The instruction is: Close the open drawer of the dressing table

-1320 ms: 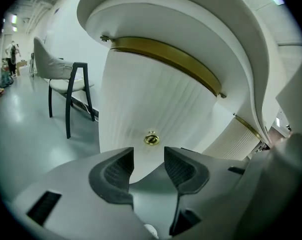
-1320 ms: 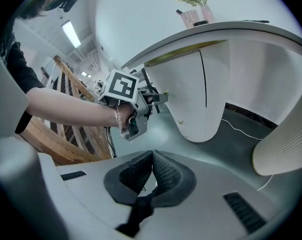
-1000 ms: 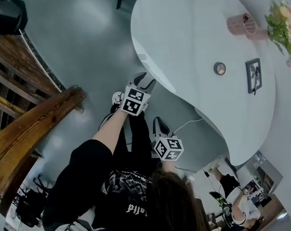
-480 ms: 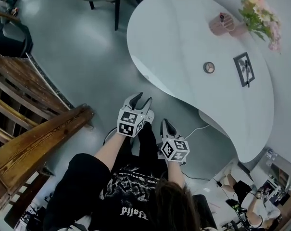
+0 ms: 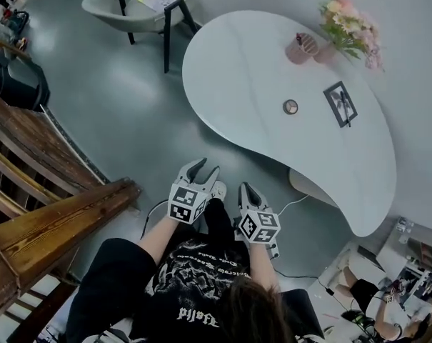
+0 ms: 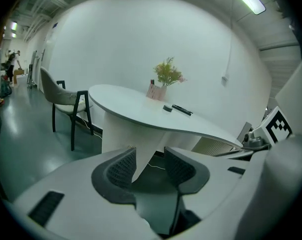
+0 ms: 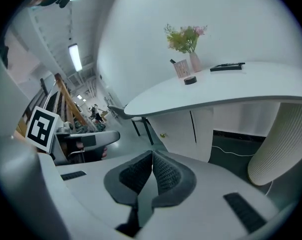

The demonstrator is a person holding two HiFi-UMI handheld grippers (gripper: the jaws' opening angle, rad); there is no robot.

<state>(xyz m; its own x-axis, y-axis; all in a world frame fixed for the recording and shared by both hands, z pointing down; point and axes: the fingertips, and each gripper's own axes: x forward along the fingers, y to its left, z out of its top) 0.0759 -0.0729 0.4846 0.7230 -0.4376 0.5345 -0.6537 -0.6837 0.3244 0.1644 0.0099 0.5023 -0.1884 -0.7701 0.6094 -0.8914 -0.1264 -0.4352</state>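
The white dressing table (image 5: 258,70) with a curved top fills the upper right of the head view. Both grippers hang over the grey floor, a short way in front of its near edge. My left gripper (image 5: 203,168) is open with nothing between its jaws; in the left gripper view (image 6: 148,159) it points at the table's white base. My right gripper (image 5: 245,188) is shut and empty, its pads (image 7: 160,171) pressed together. Under the top, a white front with a small gold knob (image 7: 163,134) looks flush. No drawer stands out in any view.
On the table stand a pink cup (image 5: 302,47), flowers (image 5: 348,20), a flat picture frame (image 5: 340,102) and a small round object (image 5: 290,106). A chair (image 5: 141,2) stands at the far end. Wooden stairs (image 5: 44,213) run along the left. A ribbed table leg (image 7: 283,144) is at right.
The view has pulled back from the table. Both grippers have drawn away from its near edge, where the left one was a second ago, and now sit side by side.
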